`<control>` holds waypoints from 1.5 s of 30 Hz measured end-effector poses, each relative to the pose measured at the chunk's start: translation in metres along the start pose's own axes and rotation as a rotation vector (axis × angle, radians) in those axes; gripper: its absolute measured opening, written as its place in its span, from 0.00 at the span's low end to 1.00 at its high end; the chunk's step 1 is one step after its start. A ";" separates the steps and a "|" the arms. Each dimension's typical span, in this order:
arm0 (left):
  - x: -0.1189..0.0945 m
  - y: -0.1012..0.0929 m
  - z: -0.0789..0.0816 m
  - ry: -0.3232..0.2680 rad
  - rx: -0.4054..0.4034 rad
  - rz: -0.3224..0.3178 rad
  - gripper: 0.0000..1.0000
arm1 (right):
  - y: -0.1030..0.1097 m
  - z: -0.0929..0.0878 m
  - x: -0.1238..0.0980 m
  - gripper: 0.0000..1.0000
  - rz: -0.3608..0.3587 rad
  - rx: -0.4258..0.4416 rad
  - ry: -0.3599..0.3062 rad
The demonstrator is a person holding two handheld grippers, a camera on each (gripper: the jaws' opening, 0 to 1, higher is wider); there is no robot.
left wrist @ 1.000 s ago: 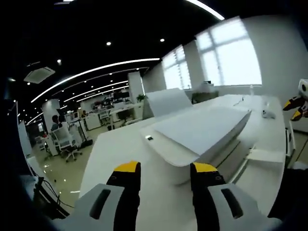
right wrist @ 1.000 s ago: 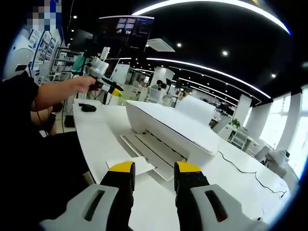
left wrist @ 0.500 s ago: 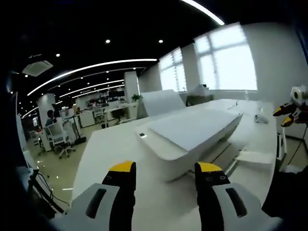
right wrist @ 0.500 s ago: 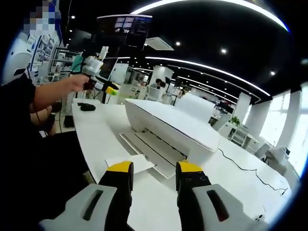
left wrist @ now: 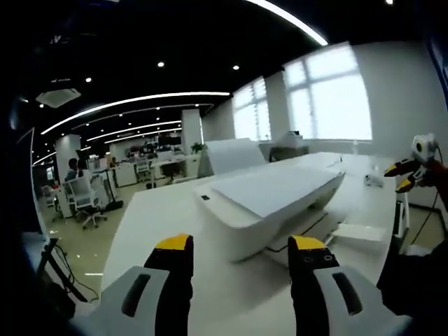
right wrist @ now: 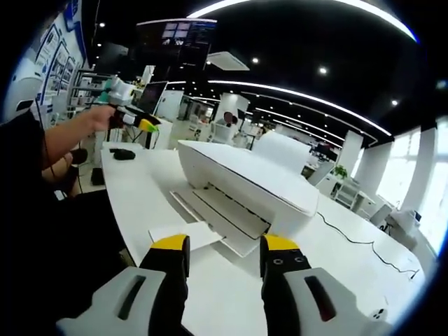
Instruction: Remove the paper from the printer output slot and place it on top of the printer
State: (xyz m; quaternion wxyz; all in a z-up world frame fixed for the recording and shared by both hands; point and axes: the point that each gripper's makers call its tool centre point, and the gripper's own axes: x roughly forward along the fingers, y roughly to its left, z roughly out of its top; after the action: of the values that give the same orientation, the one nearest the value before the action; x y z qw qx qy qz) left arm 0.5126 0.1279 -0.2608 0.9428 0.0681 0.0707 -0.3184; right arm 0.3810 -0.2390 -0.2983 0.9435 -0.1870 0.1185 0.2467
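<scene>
Ahead of the right gripper (right wrist: pixel 222 246), jaws parted and empty, a white printer (right wrist: pixel 241 185) sits on a white desk (right wrist: pixel 133 189). The paper (right wrist: pixel 185 234) lies on its output tray just beyond the jaws. The left gripper (left wrist: pixel 240 246) hangs spread and empty before the printer's side; a black cable (right wrist: pixel 353 245) trails behind.

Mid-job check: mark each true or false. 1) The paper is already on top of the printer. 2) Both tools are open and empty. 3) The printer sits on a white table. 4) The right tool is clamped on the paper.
1) False: the paper lies on the output tray at the front of the printer, whose top is bare.
2) True: the left tool and the right tool each show a gap with nothing between.
3) True: white table.
4) False: the right tool is short of the paper, not touching it.
</scene>
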 end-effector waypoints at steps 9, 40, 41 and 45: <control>-0.020 -0.005 0.004 -0.050 -0.083 -0.041 0.60 | -0.002 -0.002 -0.004 0.36 -0.008 0.000 -0.005; -0.072 -0.015 -0.006 -0.033 -0.071 -0.027 0.65 | 0.006 -0.005 -0.001 0.34 0.017 -0.009 0.014; -0.074 -0.016 -0.007 -0.032 -0.070 -0.026 0.65 | 0.006 -0.005 -0.001 0.34 0.016 -0.012 0.016; -0.079 -0.021 -0.009 -0.024 -0.065 -0.026 0.67 | 0.007 -0.005 -0.001 0.34 0.019 -0.016 0.016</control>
State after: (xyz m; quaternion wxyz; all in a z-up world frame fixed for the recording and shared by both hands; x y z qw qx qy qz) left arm 0.4368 0.1594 -0.2579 0.9411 0.0328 0.0705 -0.3290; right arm 0.3758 -0.2364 -0.3043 0.9385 -0.1955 0.1257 0.2552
